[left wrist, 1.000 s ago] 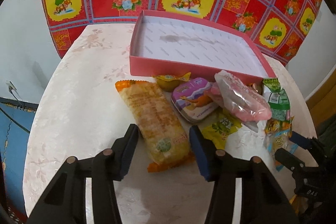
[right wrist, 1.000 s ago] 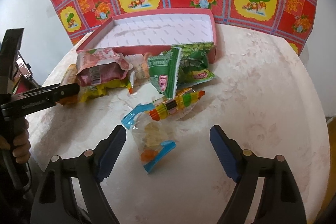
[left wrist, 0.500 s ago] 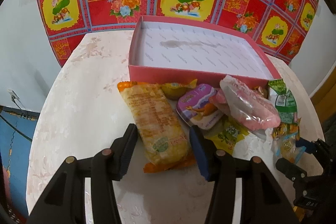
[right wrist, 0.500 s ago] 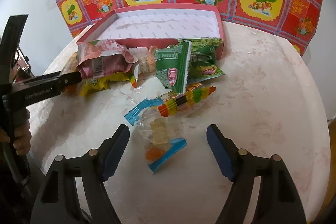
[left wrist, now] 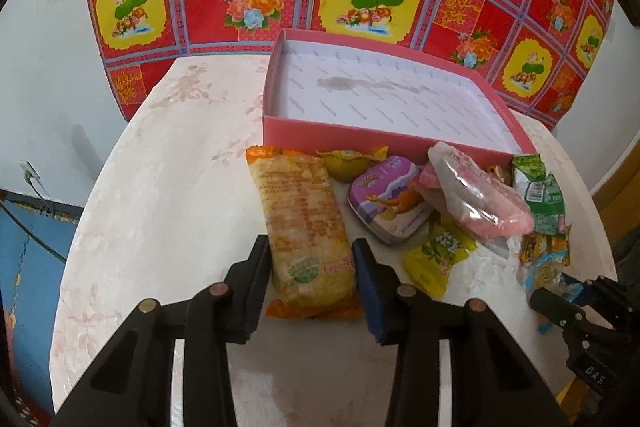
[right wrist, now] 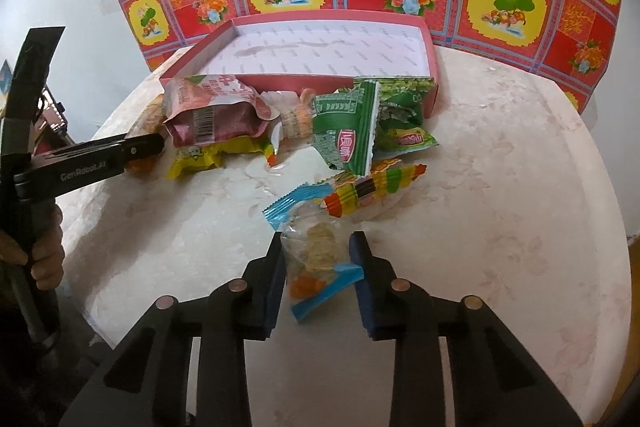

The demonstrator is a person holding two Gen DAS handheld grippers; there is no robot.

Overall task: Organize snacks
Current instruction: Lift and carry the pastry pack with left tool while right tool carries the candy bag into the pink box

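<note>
An empty pink box [left wrist: 352,129] stands at the back of the round table; it also shows in the right wrist view [right wrist: 332,81]. A pile of snacks lies in front of it. My left gripper [left wrist: 310,255] has its jaws against both sides of a long orange cracker pack [left wrist: 300,223]. My right gripper [right wrist: 318,247] has its jaws close on both sides of a clear blue-edged candy bag [right wrist: 316,259]. Both packs rest on the table.
Beside the cracker pack lie a purple tin [left wrist: 386,201], a pink bag [left wrist: 476,199], a yellow packet [left wrist: 438,255] and green packets [left wrist: 540,187]. In the right wrist view a rainbow candy pack [right wrist: 376,187] and green packets [right wrist: 352,135] lie ahead. The table edge is near.
Both grippers moved forward and their jaws narrowed. The left now flanks the orange cracker pack closely; the right now flanks the clear candy bag.
</note>
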